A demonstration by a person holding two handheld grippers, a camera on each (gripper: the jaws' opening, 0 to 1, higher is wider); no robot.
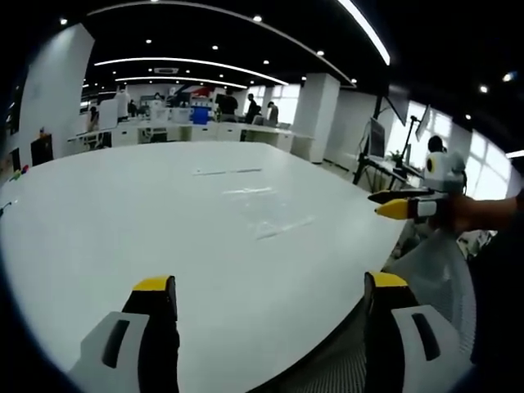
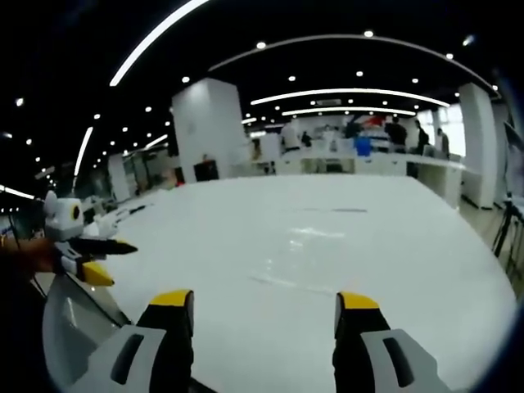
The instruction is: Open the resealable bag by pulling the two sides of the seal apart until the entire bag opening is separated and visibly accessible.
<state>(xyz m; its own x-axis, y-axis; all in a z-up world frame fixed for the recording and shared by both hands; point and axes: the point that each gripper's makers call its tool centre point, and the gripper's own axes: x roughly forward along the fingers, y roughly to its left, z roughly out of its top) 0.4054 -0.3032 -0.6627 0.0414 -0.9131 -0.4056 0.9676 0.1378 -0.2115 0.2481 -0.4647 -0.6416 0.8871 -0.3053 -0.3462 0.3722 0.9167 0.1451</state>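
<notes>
No writing is showing legibly. The left gripper (image 1: 270, 295) and right gripper (image 2: 266, 307) are hovering with fingers spread wide, gripping nothing, over the white desk (image 1: 123, 229). The clear resealable bag (image 1: 274, 221) is lying flat mid-desk, faint in the right gripper view (image 2: 315, 246). Each view is catching the other gripper at its edge.

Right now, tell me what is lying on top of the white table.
On the white table lies a clear bag, flat and hard to make out, near the middle. Its seal is too faint to judge. Both grippers, left and right, are open.
</notes>
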